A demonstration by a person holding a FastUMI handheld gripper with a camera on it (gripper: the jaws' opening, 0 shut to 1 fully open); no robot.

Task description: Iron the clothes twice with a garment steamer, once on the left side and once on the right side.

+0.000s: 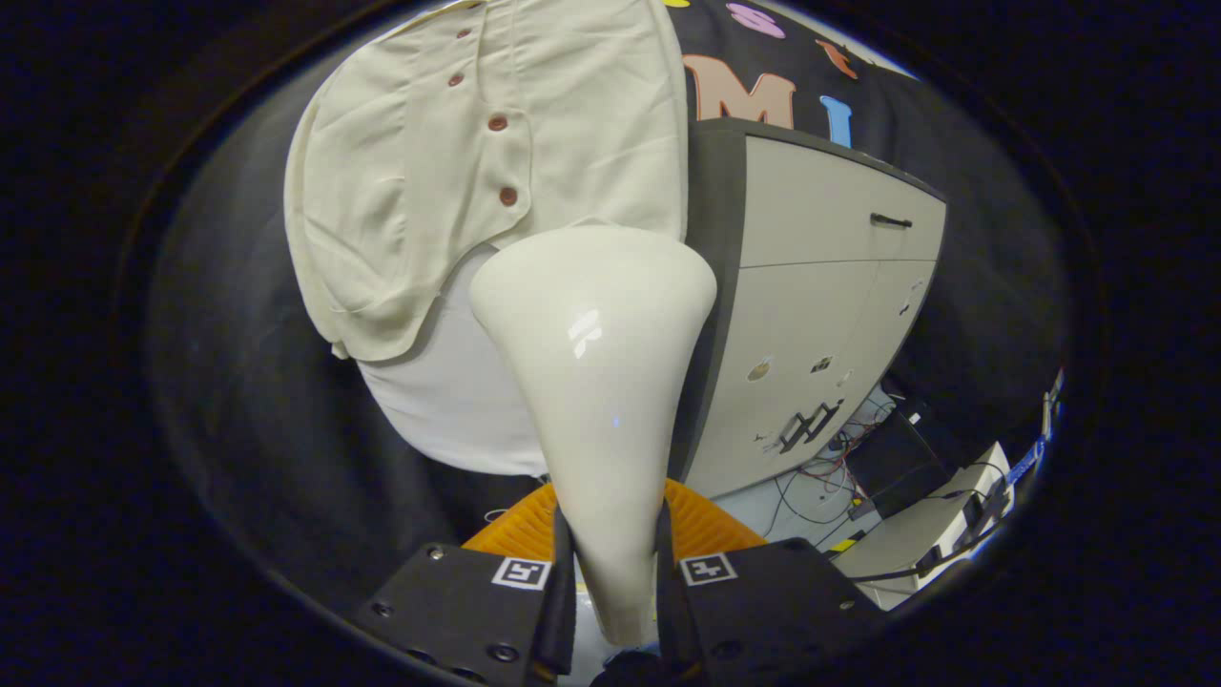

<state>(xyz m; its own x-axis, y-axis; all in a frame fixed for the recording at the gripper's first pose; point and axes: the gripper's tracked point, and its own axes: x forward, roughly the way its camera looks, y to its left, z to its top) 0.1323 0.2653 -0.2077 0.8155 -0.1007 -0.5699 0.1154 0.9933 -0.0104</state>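
Two gripper fingers [563,611] were clamped on the narrow neck of the glossy cream plastic flared steamer head [596,353], judged rigid, slippery and best held there, its mouth at twelve o'clock beneath the soft, limp cream buttoned shirt [458,162].

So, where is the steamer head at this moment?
In the gripper view the steamer head is held between the tongs, which are shut on its neck. Its wide end sits at the lower hem of the cream shirt, left of the cabinet.
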